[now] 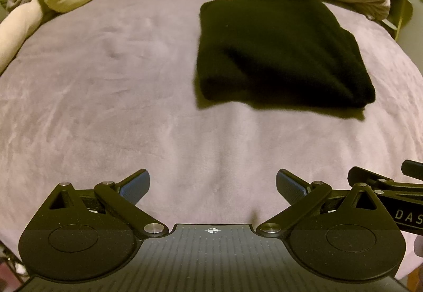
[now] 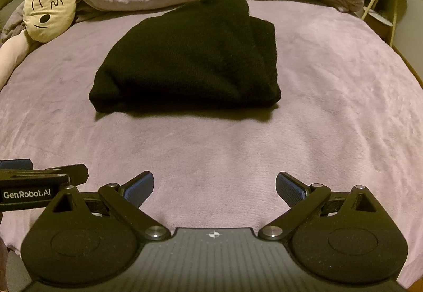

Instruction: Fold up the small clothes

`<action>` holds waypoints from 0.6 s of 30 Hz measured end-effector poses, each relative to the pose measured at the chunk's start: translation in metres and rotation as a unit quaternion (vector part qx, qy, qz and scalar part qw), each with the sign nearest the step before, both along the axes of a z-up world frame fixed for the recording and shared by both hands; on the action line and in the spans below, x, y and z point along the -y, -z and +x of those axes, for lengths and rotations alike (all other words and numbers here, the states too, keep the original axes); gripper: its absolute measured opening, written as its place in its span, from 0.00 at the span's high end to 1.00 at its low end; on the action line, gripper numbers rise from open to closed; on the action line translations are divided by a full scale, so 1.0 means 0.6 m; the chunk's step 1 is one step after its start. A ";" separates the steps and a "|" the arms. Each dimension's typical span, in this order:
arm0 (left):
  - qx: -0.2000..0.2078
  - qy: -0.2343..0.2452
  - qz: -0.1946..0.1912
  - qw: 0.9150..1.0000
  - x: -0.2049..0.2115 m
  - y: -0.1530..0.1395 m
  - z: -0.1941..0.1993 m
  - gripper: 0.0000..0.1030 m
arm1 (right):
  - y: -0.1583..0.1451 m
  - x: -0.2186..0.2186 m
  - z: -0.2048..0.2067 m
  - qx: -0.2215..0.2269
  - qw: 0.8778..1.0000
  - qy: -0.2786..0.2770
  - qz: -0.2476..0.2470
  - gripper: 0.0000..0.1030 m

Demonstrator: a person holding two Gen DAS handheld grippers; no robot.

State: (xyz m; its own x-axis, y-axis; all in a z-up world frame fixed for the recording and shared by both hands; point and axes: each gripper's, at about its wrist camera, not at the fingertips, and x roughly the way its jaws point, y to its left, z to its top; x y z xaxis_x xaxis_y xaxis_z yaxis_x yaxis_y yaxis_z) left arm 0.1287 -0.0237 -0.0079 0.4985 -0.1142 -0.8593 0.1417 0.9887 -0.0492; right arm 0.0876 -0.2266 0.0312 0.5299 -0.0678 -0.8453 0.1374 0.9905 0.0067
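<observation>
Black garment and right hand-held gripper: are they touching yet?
Apart. The right wrist view shows a wide strip of bare purple bedspread between the open right hand-held gripper and the folded black garment.

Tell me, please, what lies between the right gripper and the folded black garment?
Nothing but bare purple bedspread. In the right wrist view, the stretch from the open right gripper to the black garment holds no other thing.

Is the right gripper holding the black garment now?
No, the right gripper is open and apart from the black garment.
</observation>
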 end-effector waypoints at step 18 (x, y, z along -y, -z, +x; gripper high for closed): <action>-0.011 -0.004 -0.011 1.000 0.000 0.001 0.006 0.00 | 0.001 0.004 0.002 -0.002 1.000 0.002 0.002 0.04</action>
